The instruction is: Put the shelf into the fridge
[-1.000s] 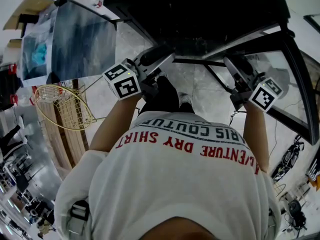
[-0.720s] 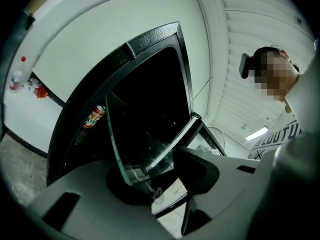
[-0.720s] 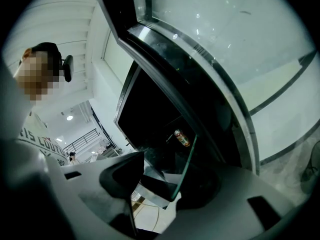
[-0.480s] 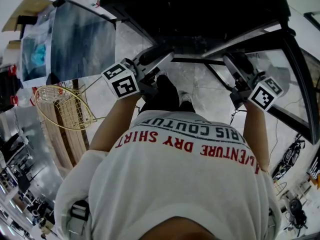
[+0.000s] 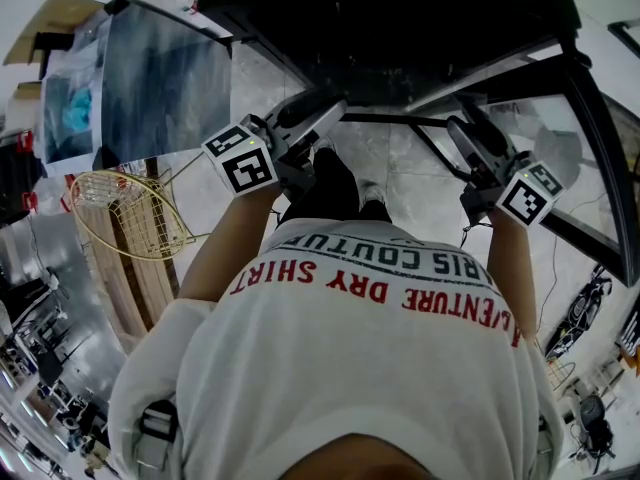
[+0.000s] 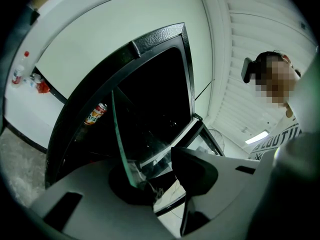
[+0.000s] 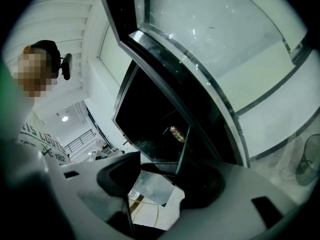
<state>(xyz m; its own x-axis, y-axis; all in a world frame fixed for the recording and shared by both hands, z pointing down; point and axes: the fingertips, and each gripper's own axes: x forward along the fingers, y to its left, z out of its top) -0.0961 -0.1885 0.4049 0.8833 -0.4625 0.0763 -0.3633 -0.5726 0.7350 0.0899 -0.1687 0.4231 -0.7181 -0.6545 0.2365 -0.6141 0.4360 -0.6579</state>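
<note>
The person stands at the open fridge point(image 5: 400, 18) with both grippers stretched forward towards its dark interior. The left gripper point(image 5: 325, 116) and the right gripper point(image 5: 462, 133) are well apart and side by side.

The glass shelf point(image 6: 120, 134) spans the mouth of the fridge from one gripper to the other. Each gripper view shows it almost edge-on, as a thin green line running from the jaws forward into the dark. Which of its sides is the longer cannot be told, and the head view barely shows the clear pane against the black.

The left jaws have just been closing. The pane stands between them and lies against one jaw, while the other jaw is apart from it with light showing in the gap, so it is not clamped. The right jaws have just been opening and now stand wide. The shelf's edge lies against one of them, and the other is clear of the glass.

A drinks can point(image 6: 95, 114) lies inside the fridge beyond the shelf. A glass-paned door point(image 7: 225, 49) with a black frame stands open on the right. A yellow wire basket point(image 5: 125, 213) sits well off to the person's left, above the grey floor point(image 5: 400, 168).
</note>
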